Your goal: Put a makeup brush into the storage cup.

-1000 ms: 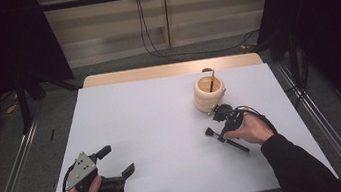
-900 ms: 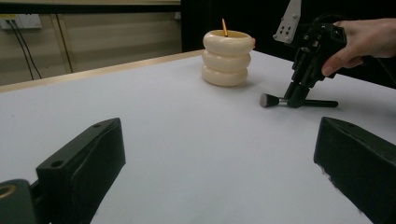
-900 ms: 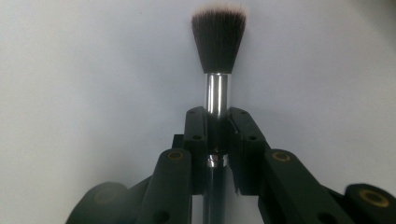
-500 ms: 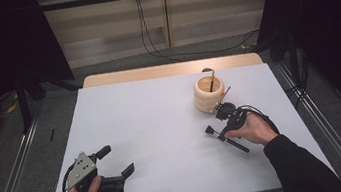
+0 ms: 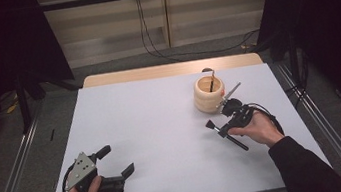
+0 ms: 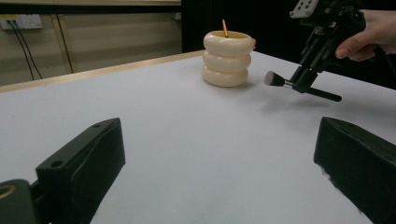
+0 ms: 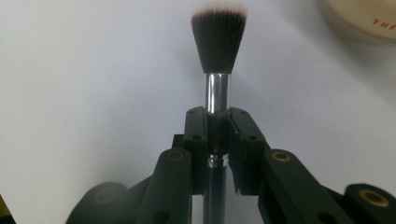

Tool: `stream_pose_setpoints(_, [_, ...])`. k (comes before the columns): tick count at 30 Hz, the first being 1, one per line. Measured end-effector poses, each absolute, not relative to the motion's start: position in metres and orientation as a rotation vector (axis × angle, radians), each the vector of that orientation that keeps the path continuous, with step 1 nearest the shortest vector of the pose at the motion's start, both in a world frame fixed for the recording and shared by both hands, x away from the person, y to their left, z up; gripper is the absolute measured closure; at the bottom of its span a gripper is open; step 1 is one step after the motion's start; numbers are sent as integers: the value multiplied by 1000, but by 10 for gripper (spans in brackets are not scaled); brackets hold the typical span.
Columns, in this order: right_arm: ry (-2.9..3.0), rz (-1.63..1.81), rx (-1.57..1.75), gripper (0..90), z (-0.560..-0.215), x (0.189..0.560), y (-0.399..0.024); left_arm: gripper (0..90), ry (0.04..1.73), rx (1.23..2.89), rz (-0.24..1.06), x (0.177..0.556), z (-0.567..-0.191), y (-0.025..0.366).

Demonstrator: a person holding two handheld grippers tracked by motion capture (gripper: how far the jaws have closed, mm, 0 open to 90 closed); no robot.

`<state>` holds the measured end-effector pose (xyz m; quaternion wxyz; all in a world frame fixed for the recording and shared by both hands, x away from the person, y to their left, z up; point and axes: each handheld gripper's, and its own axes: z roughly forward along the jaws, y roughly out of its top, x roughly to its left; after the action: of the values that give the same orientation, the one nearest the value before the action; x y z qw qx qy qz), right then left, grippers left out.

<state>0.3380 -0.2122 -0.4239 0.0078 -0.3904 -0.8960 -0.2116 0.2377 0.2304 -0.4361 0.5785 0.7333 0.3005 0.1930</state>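
Note:
My right gripper (image 5: 225,129) is shut on the handle of a makeup brush (image 5: 210,125), held a little above the white table (image 5: 163,127) just in front of a cream ringed holder (image 5: 209,93). In the right gripper view the jaws clamp the brush (image 7: 218,32) below its silver ferrule, with the dark bristles pointing away from my right gripper (image 7: 217,135). A thin stick (image 5: 212,82) stands in the holder. My left gripper (image 5: 116,160) rests at the front left, open and with nothing in it. The left gripper view looks past my left gripper (image 6: 219,158) to the holder (image 6: 227,58) and the brush (image 6: 274,79).
A wooden strip (image 5: 170,70) runs along the table's far edge. Metal rails (image 5: 11,164) flank the table on both sides. Cables (image 5: 149,28) hang down the back wall to the floor.
My right hand with the brush has shifted very slightly. The left gripper has stayed where it was.

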Motion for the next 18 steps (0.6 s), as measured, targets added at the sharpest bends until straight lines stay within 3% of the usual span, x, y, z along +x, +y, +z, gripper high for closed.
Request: stream_pose_setpoints(18, [-2751, -962, -1194, 783, -420, 324, -224, 21, 704, 1713, 453, 238, -436, 231])
